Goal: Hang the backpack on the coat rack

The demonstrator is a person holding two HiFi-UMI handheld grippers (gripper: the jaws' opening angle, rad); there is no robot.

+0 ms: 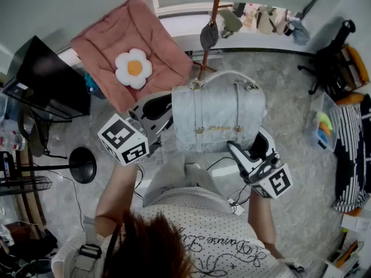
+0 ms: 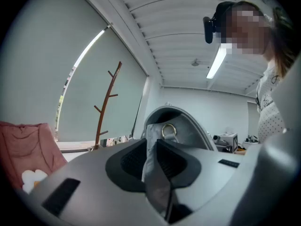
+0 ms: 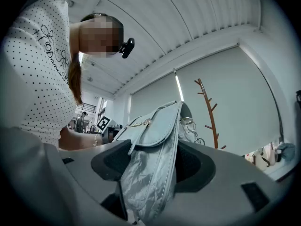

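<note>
1. Both claws share the load. The left claw point(image 1: 168, 112) is pinched on a thin fold at the edge of the pale grey-blue leather-look backpack point(image 1: 217, 117). The right claw point(image 1: 248, 145) is pressed onto the bag's thick side panel, its jaws wide only because the panel fills them. The bag hangs between the two.
2. The slim brown wooden coat rack with branch pegs point(image 1: 217, 4) stands ahead of both claws, beyond the bag and apart from it.
3. The curved pale top handle point(image 1: 229, 74) lies on the bag's far side from the claws, facing the rack. It looks like the loop to offer to a peg.
4. Lift both claws evenly so the bag stays untwisted, carry the handle above a peg, then lower it on.
5. The left claw's thin pinch seems likelier to slip, so avoid jerks.
6. Steer clear of the pink quilted cushion with a white daisy point(image 1: 104, 45), just left of the left claw.
7. Spread the jaws only once the peg bears the weight.
</note>
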